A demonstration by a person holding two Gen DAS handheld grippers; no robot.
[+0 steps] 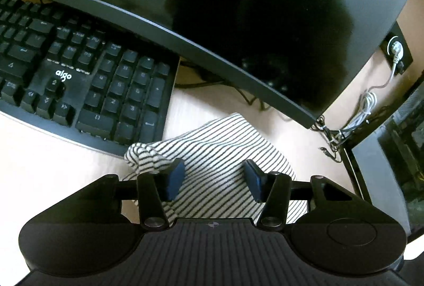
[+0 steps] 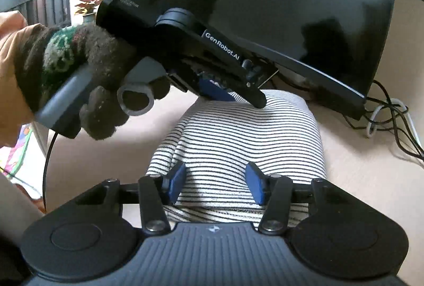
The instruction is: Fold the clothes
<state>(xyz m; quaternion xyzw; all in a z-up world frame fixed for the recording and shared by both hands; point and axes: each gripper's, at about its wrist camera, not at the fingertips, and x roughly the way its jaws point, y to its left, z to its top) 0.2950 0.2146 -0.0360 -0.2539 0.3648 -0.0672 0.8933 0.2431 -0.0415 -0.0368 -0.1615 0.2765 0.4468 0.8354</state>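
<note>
Left wrist: left gripper (image 1: 214, 180) spread, pads astride the striped shirt (image 1: 212, 151) on the table (image 1: 53, 153), keyboard (image 1: 79, 74) at 10 o'clock. Pinch one fold edge, not the bulk.

Right wrist: right gripper (image 2: 216, 182) spread over the shirt's near edge; gloved hand (image 2: 79, 74) at 10 o'clock. Lift both ends together.

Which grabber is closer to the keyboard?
Left. The left gripper hovers over the striped cloth just beside the keyboard. The right gripper sees no keyboard.
</note>
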